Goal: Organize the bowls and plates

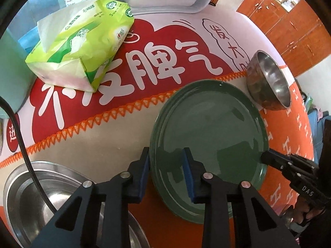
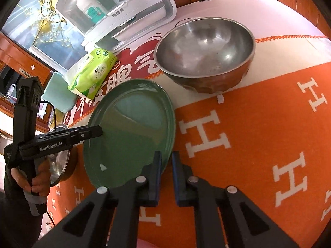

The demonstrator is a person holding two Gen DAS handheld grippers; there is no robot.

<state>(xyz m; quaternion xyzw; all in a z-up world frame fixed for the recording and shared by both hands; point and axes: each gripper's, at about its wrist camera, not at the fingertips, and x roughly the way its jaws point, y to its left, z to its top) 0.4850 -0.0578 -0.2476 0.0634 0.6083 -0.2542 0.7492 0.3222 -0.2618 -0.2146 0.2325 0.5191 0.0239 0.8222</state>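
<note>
1. The left gripper (image 1: 166,169) straddles the near-left rim of the green plate (image 1: 209,142): one blue pad sits outside the edge and the other over the plate's face, so the jaws pinch the rim between them.
2. The right gripper (image 2: 165,172) grips the same green plate (image 2: 132,132) on the opposite side, its jaws drawn nearly together with the thin rim caught between the blue pads.
3. In the left wrist view the right gripper's black tip (image 1: 269,157) meets the plate's right edge; in the right wrist view the left gripper (image 2: 91,132) reaches in over the plate's left edge, held by a hand (image 2: 37,177).
4. The plate lies on the orange part of the tablecloth (image 2: 258,124), its far edge crossing the zigzag stitching onto the pale band.
5. A steel bowl (image 2: 206,49) stands upright just beyond the plate, close to its far-right edge but apart from it.
6. A second steel bowl (image 1: 41,194) sits left of the plate, near the left gripper, with a black cable (image 1: 22,150) draped across it.
7. A green tissue pack (image 1: 82,43) lies further back on the red printed area, well clear of the plate.
8. Behind it stands a white appliance (image 2: 124,14) with a clear lid showing bottles inside.
9. Wooden cabinets (image 1: 289,29) line the background.
</note>
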